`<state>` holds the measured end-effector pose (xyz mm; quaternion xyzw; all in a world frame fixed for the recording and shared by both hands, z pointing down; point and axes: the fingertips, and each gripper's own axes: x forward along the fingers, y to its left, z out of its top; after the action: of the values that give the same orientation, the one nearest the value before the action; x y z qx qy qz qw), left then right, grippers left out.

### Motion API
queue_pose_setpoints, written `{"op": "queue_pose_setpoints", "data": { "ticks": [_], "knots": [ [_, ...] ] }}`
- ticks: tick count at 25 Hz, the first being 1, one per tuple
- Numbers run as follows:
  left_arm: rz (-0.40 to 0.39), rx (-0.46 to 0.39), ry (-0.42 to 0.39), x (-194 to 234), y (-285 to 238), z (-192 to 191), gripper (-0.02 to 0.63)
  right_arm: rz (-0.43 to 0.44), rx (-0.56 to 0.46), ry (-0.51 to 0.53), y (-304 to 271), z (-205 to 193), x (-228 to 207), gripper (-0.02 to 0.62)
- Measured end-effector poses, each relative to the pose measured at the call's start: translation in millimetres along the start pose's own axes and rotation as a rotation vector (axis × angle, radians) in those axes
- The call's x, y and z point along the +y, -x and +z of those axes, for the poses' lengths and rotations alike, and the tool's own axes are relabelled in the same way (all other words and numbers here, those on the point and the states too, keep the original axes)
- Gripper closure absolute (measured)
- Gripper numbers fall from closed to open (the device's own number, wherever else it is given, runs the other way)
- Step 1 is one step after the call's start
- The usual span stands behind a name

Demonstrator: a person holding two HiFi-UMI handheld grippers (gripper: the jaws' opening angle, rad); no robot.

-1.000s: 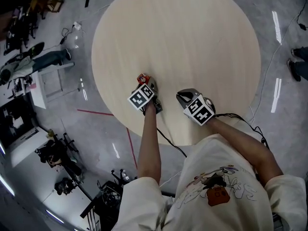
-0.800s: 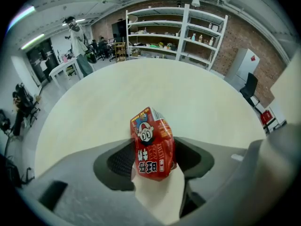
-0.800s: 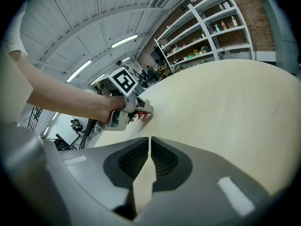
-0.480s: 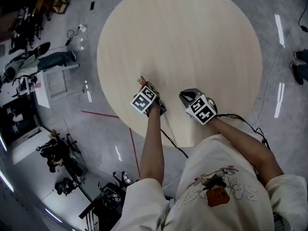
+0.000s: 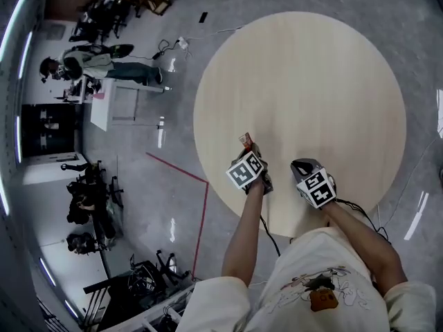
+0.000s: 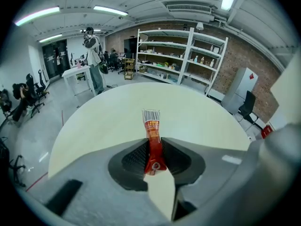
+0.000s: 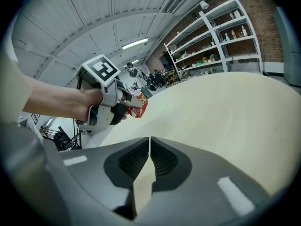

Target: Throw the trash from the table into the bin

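Pale round table (image 5: pixel 325 75) fills the middle of a workshop floor. Left claw (image 6: pixel 153 150), its jaws having just been closing, pinches a red wrapper (image 6: pixel 150 126) above the table's near edge. Right claw (image 7: pixel 149 155) hovers beside it, jaws together on nothing.
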<state>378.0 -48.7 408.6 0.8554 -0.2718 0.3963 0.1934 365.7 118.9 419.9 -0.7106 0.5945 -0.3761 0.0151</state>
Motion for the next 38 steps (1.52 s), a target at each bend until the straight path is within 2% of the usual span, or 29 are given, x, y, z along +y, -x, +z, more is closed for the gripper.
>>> {"op": "queue_pose_setpoints", "data": {
  "ticks": [9, 20, 26, 38],
  "knots": [
    [-0.004, -0.003, 0.105, -6, 57, -49, 0.522, 0.013, 0.021, 0.080, 16, -4, 0, 0.583],
    [0.022, -0.025, 0.294, 39, 114, -108, 0.520, 0.050, 0.084, 0.185, -13, -14, 36, 0.589],
    [0.028, -0.067, 0.414, 58, 146, -132, 0.520, 0.089, 0.119, 0.265, -20, -10, 70, 0.589],
    [0.072, -0.121, 0.579, 131, 204, -177, 0.521, 0.185, 0.203, 0.421, -56, -21, 168, 0.589]
  ]
}}
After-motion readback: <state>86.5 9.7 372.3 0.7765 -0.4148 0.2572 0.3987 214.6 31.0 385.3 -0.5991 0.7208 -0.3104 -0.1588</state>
